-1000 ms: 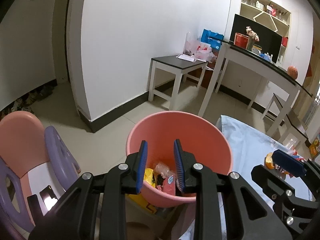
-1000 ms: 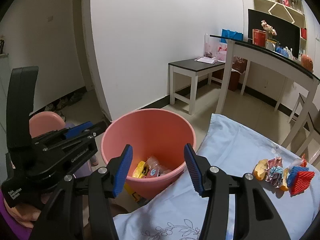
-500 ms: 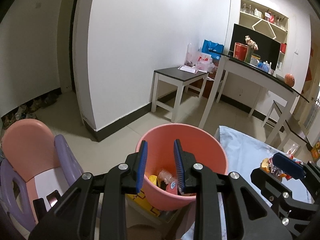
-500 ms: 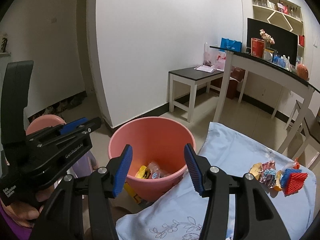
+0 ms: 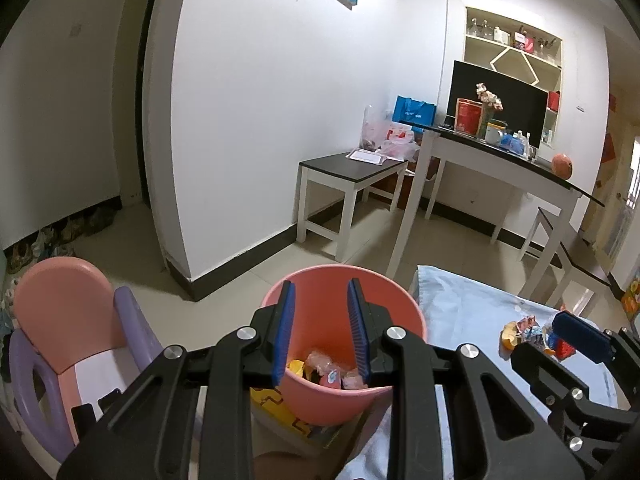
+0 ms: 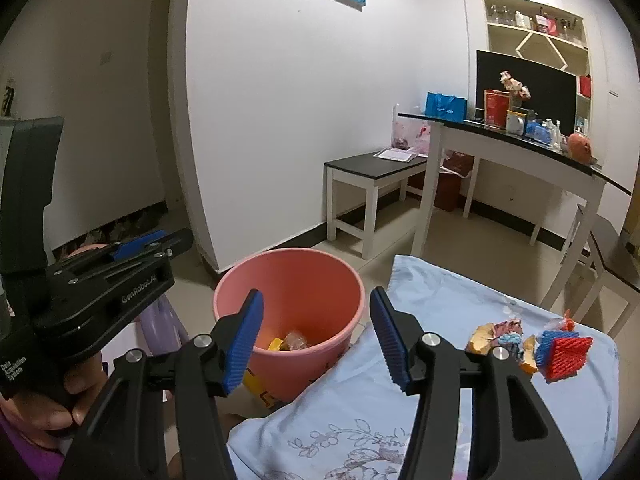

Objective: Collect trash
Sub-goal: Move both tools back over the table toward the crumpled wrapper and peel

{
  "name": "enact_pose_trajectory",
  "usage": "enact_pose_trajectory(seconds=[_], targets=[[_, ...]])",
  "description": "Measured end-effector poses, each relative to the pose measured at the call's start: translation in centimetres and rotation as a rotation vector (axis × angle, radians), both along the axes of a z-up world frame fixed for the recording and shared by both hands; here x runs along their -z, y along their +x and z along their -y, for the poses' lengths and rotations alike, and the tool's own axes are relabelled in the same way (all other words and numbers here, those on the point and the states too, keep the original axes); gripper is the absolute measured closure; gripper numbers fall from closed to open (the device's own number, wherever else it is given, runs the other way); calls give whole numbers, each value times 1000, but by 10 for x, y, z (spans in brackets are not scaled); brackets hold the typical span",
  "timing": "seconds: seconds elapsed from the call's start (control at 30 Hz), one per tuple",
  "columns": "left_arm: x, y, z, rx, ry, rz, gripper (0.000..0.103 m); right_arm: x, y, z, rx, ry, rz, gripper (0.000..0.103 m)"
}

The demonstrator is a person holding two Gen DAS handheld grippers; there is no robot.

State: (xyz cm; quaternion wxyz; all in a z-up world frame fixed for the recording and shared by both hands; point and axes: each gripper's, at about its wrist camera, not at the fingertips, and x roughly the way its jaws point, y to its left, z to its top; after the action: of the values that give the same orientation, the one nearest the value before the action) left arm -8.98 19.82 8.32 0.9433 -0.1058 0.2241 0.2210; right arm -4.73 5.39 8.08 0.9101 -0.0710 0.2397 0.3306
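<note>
A pink bucket (image 5: 344, 400) (image 6: 296, 276) stands beside the table and holds several wrappers (image 5: 328, 368) (image 6: 294, 340). My left gripper (image 5: 320, 286) hovers above it, open, with nothing between its blue pads. My right gripper (image 6: 317, 296) hangs over the table's near corner by the bucket; its jaws are opening and hold nothing. A pile of crumpled wrappers (image 6: 504, 332) (image 5: 524, 328) and a red and blue mesh piece (image 6: 564, 354) lie on the light blue cloth (image 6: 440, 312). A hand grips the left tool (image 6: 120, 276) at the left of the right wrist view.
A pink and purple child's chair (image 5: 68, 320) stands left of the bucket. A yellow box (image 5: 280, 404) lies under the bucket. A low white bench (image 5: 352, 168) and a tall white table (image 5: 500, 160) with clutter stand by the far wall.
Both grippers have risen and drawn back from the bucket, which now sits lower and smaller in both views. More of the wall and a picture on it shows.
</note>
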Motion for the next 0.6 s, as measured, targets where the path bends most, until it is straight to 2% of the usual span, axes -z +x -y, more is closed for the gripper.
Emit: enact_pose_trajectory(seconds=[0.33,0.6], targets=[[0,15,19,42,13,-29,76,-5,11,40,62,26,-15,47],[8,49,39,212,-83,-64,76,1,43,109,208,19,-45,45]])
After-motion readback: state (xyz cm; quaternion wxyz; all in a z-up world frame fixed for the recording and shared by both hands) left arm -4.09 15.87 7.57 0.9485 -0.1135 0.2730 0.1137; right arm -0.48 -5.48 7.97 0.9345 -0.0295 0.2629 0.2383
